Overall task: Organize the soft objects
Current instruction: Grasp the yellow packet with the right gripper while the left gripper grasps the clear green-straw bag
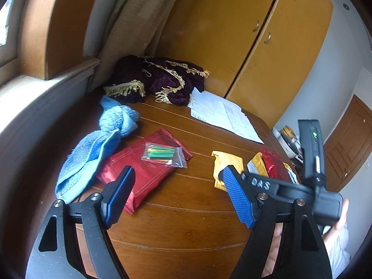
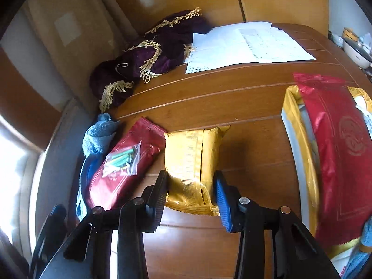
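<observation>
On the wooden table [image 2: 244, 97], the right gripper [image 2: 190, 193] has its two pads pressed against the near end of a gold foil pouch [image 2: 193, 153], which lies just right of a red pouch [image 2: 125, 162]. The left gripper [image 1: 179, 193] hangs wide apart above the table, holding nothing, near the blue towel [image 1: 93, 153].

A: Daylight from window [image 2: 14, 162], left edge, blown out. Glare on table [image 2: 186, 232] near edge.
B: Noted. Fisheye bends edges; dark vignette corners; right margin motion-blurred.
</observation>
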Available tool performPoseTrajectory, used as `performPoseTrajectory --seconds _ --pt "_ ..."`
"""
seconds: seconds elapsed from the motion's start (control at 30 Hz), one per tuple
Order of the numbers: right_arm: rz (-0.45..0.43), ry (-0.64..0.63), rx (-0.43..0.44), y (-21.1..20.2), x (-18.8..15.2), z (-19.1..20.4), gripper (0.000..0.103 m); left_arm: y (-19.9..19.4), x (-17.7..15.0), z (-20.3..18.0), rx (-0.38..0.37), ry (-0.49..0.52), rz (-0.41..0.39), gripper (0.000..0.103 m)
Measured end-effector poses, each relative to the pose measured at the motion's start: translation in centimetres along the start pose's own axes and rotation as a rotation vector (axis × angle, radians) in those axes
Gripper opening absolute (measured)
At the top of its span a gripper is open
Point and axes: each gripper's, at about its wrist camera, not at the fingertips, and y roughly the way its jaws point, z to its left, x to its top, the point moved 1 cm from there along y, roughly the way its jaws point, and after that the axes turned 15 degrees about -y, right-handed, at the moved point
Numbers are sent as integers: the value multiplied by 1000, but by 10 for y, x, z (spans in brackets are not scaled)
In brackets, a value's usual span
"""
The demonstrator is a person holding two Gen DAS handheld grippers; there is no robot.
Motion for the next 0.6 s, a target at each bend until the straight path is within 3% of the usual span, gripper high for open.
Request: performPoseTrajectory --seconds 0.3,0.47,0.6 --pt "-44 86 30 -2 -11 -28 41 39 6 -31 106 119 82 78" --pt "-34 91 46 5 -15 -26 41 75 22 -33 173 107 128 78" --pt "-26 98 53 8 -16 -27 41 108 25 -26 276 112 182 78"
